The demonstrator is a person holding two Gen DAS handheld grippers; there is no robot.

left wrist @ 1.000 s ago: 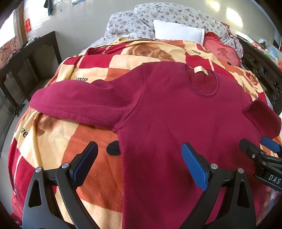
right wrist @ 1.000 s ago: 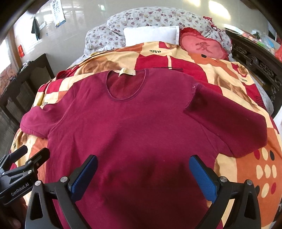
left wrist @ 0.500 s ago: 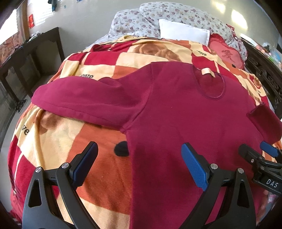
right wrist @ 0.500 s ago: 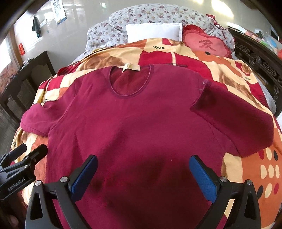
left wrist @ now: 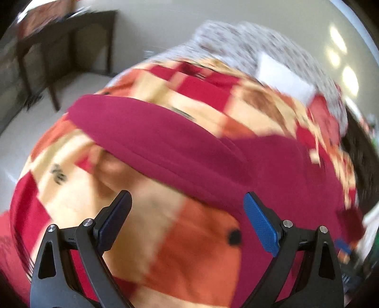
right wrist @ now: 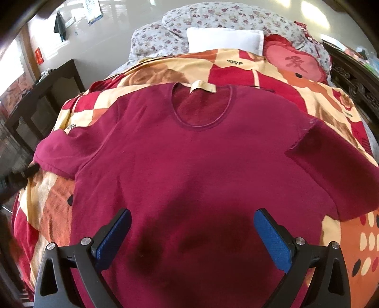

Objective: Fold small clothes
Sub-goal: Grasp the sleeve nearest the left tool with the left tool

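A dark red long-sleeved shirt [right wrist: 194, 165] lies flat, front up, on the patterned blanket [right wrist: 236, 68], with a beige neck label [right wrist: 203, 86] at the collar. My right gripper [right wrist: 193, 229] is open and empty, low over the shirt's lower body. My left gripper [left wrist: 187, 220] is open and empty over the blanket [left wrist: 189, 248], just below the shirt's left sleeve [left wrist: 151, 135]. The left wrist view is blurred by motion. In the right wrist view the left sleeve [right wrist: 61, 154] and right sleeve [right wrist: 336, 165] both spread outward.
A white pillow [right wrist: 225, 39], a floral quilt [right wrist: 213, 19] and a red heart cushion [right wrist: 293, 62] lie at the bed's head. A dark wooden table [left wrist: 59, 47] stands to the left of the bed. Dark carved furniture [right wrist: 355, 78] runs along the right.
My left gripper has swung fast to the left, off the shirt's body toward the left sleeve, still open. My right gripper has edged slightly forward over the shirt.
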